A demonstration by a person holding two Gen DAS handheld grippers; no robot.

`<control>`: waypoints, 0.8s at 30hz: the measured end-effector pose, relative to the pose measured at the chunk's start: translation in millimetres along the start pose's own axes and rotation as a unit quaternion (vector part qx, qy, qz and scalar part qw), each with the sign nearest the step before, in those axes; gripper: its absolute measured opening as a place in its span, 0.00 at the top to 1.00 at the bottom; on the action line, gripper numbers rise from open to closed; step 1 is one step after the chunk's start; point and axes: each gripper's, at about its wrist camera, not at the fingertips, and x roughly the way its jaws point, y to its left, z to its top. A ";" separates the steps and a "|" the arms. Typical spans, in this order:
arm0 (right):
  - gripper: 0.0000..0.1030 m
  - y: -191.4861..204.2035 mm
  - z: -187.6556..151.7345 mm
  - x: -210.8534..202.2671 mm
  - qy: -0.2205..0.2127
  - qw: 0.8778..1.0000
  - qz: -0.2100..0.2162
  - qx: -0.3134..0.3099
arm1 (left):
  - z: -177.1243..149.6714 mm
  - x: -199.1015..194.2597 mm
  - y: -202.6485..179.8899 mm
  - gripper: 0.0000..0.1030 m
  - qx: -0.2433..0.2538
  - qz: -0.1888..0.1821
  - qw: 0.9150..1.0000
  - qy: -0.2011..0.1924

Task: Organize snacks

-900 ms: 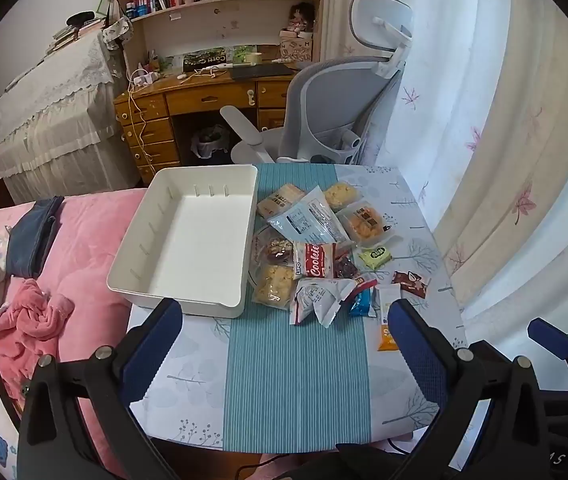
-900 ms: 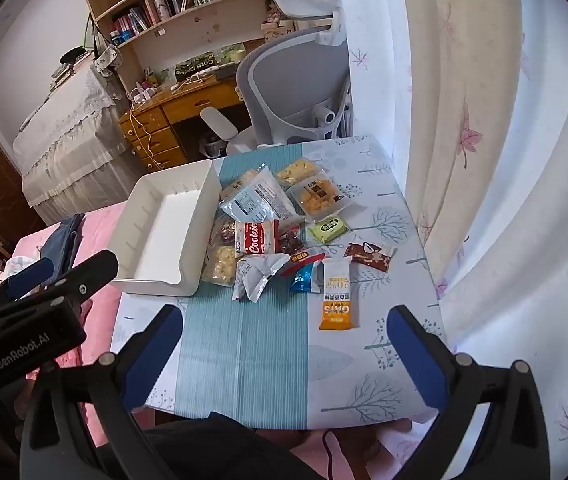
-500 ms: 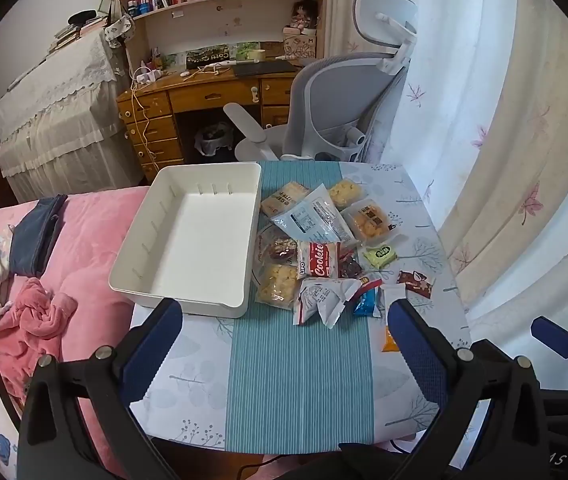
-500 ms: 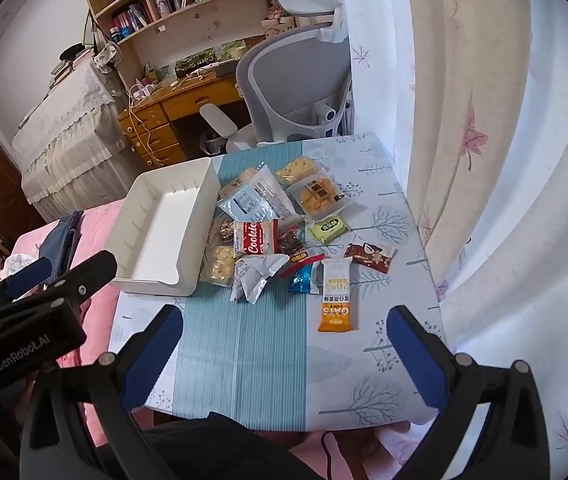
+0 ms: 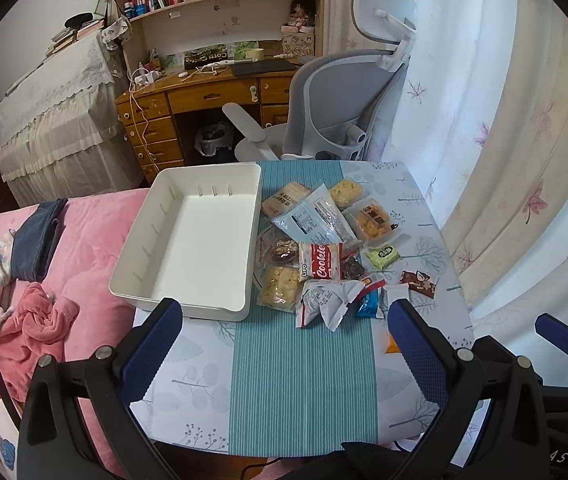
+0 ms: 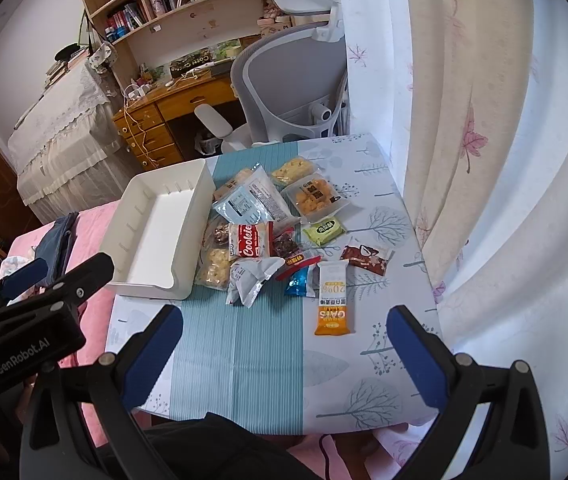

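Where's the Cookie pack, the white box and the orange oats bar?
Cookie pack (image 6: 252,240), right wrist view, red label.
White box (image 5: 194,236), left wrist view, bare floor.
Orange oats bar (image 6: 333,300), right wrist view, wrapper's middle.

Soft daylight is admitted through the curtain (image 6: 483,160); near it the scene is washed pale. Shadows are faint. Edges are bent and vignetted black. Focus is sharp throughout.

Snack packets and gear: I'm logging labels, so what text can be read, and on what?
"Cookie": red packet.
"OATS", seen upside down, and "20%": orange and white bar.
"GenRobot.AI": left gripper body.
"Uno": perhaps, packet's edge.
Other packets, book spines: too small.
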 end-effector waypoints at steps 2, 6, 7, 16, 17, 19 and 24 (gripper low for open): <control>0.01 -0.9 -0.4 0.2 0.001 1.000 -0.001 0.000 | 0.2 1.5 2.6 0.01 0.001 0.000 1.000 0.002; 0.01 -0.7 -0.8 -2.5 0.002 1.000 -0.003 0.000 | 0.7 1.7 3.7 0.01 0.005 0.006 1.000 0.000; 0.01 2.8 3.9 1.4 0.004 1.000 -0.006 0.000 | 0.4 1.3 4.8 0.01 0.006 0.006 1.000 0.000; 0.01 12.9 -0.5 -0.4 0.003 1.000 -0.030 0.004 | -2.7 9.6 16.1 0.01 0.000 -0.011 1.000 0.024; 0.01 13.8 -1.5 -0.6 0.002 0.999 -0.032 0.005 | -4.3 11.2 19.0 0.01 0.000 -0.014 0.999 0.030; 0.01 16.5 -3.9 -1.2 0.000 0.999 -0.034 0.008 | -5.8 14.0 21.5 0.01 0.001 -0.018 0.999 0.036; 0.01 25.1 -9.5 -1.3 -0.004 0.999 -0.048 0.014 | -10.6 18.7 32.1 0.01 0.006 -0.029 0.998 0.050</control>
